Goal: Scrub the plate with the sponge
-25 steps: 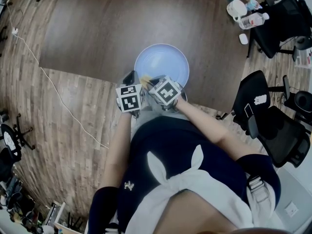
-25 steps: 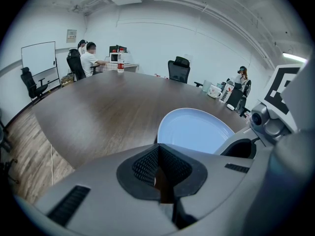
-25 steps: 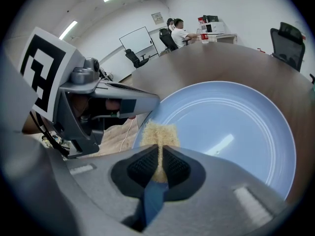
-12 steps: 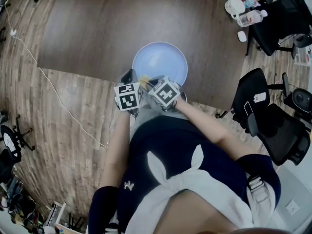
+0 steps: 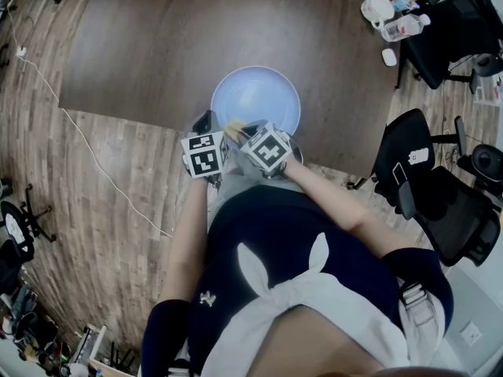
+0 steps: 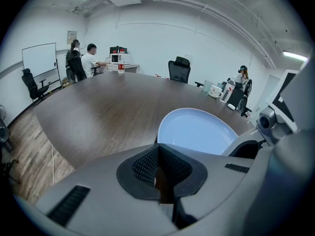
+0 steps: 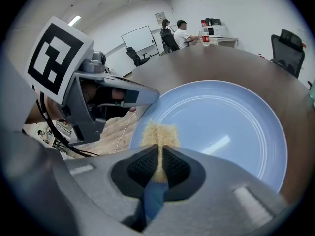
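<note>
while the right gripper (image 7: pixel 161 154) clamps the tan fibrous sponge (image 7: pixel 160 134) at the 7 o'clock rim of the round pale-blue plate (image 7: pixel 231 127), ready for scrubbing, the left gripper (image 6: pixel 160 168) waits closed and empty beside it.

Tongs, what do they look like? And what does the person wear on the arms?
Both are grey plastic. The left tongs and right tongs each have black ridged pads forming a V. Each carries a white cube with black square markers. The person wears a dark navy top with short sleeves; a white cloth is knotted in front.
</note>
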`<state>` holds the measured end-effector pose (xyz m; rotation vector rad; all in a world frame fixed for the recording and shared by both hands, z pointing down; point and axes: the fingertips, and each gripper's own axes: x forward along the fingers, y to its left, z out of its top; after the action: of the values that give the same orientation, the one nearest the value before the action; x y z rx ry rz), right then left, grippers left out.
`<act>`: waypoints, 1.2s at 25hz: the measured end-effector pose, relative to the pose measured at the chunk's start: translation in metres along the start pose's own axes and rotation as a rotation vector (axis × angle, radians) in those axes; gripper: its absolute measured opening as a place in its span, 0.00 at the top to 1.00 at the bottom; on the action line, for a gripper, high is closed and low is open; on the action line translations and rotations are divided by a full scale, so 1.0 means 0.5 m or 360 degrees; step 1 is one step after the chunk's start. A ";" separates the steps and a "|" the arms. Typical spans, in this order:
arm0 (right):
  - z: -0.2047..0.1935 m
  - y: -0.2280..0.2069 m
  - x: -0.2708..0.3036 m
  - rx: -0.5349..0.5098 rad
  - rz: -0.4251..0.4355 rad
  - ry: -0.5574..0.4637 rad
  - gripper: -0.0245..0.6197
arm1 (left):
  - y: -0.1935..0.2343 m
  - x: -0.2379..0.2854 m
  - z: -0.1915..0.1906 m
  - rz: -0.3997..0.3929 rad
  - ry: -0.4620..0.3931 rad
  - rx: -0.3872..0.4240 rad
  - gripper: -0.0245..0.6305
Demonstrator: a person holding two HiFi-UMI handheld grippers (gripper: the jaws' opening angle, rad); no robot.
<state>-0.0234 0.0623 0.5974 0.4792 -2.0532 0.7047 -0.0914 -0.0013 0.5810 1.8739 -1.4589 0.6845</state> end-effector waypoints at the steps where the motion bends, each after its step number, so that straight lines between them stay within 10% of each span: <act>1: -0.001 -0.003 -0.001 0.0001 -0.0003 0.0000 0.92 | 0.000 0.001 0.001 0.0001 -0.0002 0.0001 0.95; 30: -0.026 -0.084 -0.041 0.0139 -0.0094 -0.0023 0.92 | -0.004 0.002 -0.005 0.0016 -0.0007 0.0022 0.95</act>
<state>0.0197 0.0399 0.5984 0.5940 -2.0196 0.7596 -0.0894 0.0004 0.5832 1.8811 -1.4711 0.6973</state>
